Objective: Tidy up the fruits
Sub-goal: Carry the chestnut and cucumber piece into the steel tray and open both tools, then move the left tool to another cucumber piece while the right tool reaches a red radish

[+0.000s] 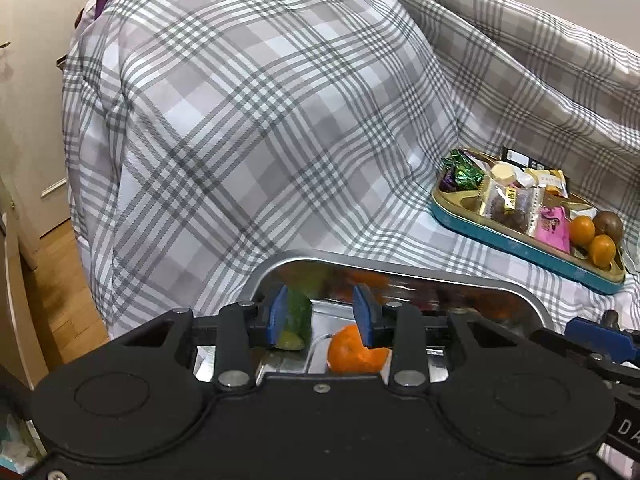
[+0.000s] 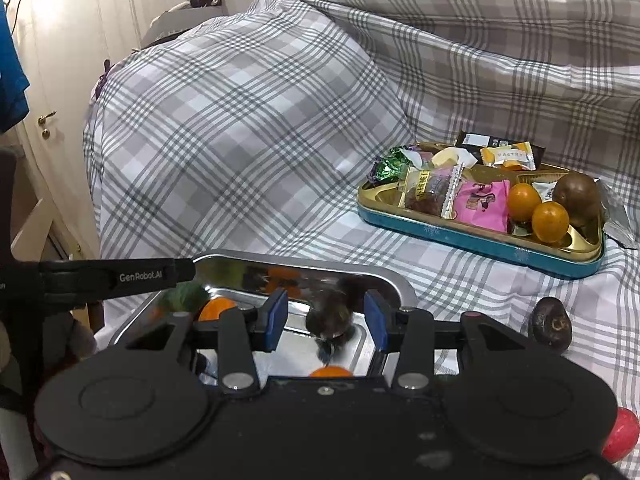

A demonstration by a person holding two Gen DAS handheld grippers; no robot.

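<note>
Left hand-held gripper [image 1: 323, 316] hangs over the steel tray [image 1: 400, 270], jaws parted: a green fruit [image 1: 298, 320] sits against its left pad, an orange [image 1: 352, 350] just under its right. Right hand-held gripper [image 2: 326, 316], also open, has a dark fruit [image 2: 330, 318] loose between its pads.

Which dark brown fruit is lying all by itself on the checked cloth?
The wrinkly dark fruit lying on the cloth right of the silver tray. The other brown fruit sits in the blue snack tin beside two oranges.
</note>
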